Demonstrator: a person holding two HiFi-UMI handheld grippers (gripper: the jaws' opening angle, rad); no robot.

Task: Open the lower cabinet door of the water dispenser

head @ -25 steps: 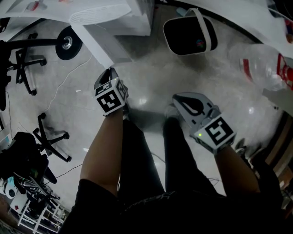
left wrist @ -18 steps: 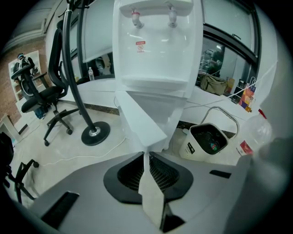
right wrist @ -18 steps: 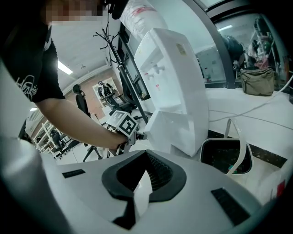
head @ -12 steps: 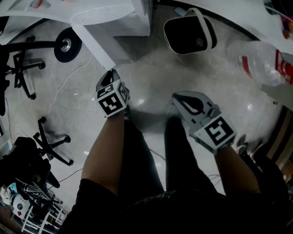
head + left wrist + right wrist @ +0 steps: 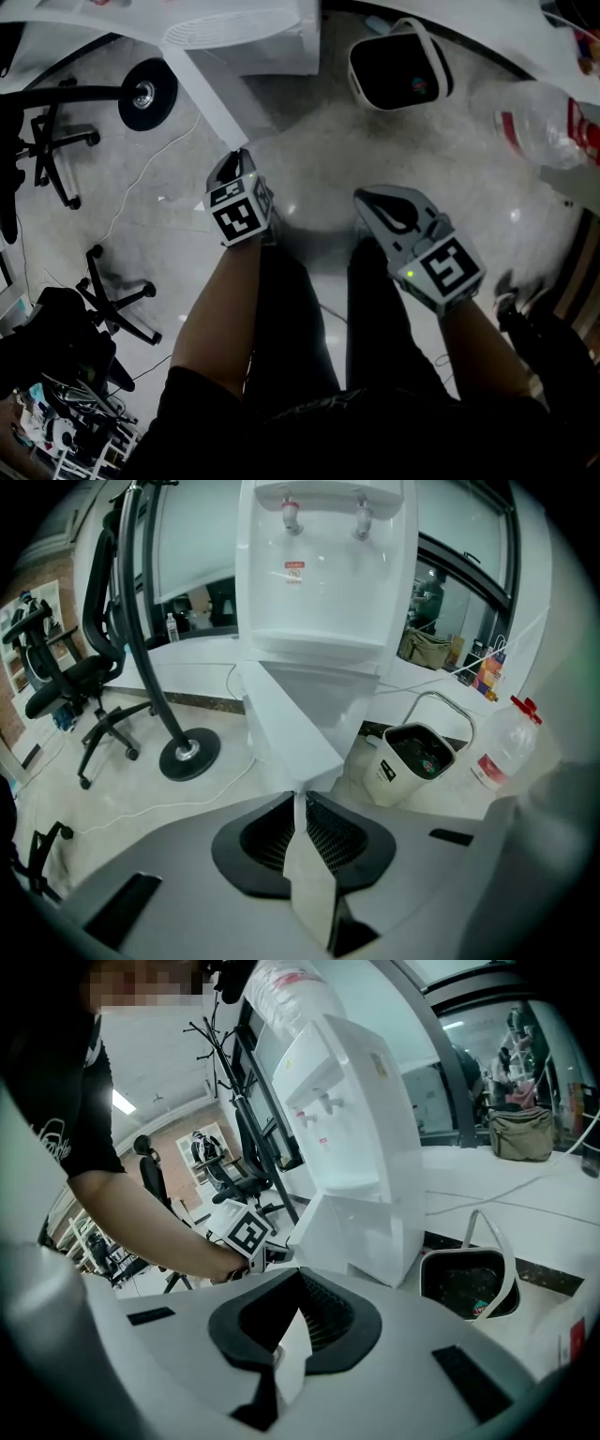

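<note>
The left gripper [image 5: 300, 801] had its jaws pinched shut on the thin free edge of the lower cabinet door [image 5: 286, 726]. The white panel ran straight ahead from the jaws and slightly up to the base of the water dispenser [image 5: 323, 583]. The door already stood well off the cabinet front, so the step in hand looked like the last part of the swing.

To do it well, the pull would best follow the door's arc around its hinge instead of running in a straight line. The wrist should turn with the panel so the pads stay square on the edge. A pinch this narrow could slip off if the gripper twisted or tugged away from the panel's plane. A slow, steady draw would also be less likely to rock the dispenser.

Ahead and to the left of the gripper, the round stand base [image 5: 187, 757] sat on the floor, apart from the door. Ahead and to the right, a white bin [image 5: 412, 761] stood beside the dispenser's foot, with a water bottle [image 5: 502, 747] further right. Neither seemed to be in the door's path.

The right gripper [image 5: 298, 1314] had its jaws together on nothing. It was off to the right, nearer the person than the door, and would do best to stay outside the sweep.
</note>
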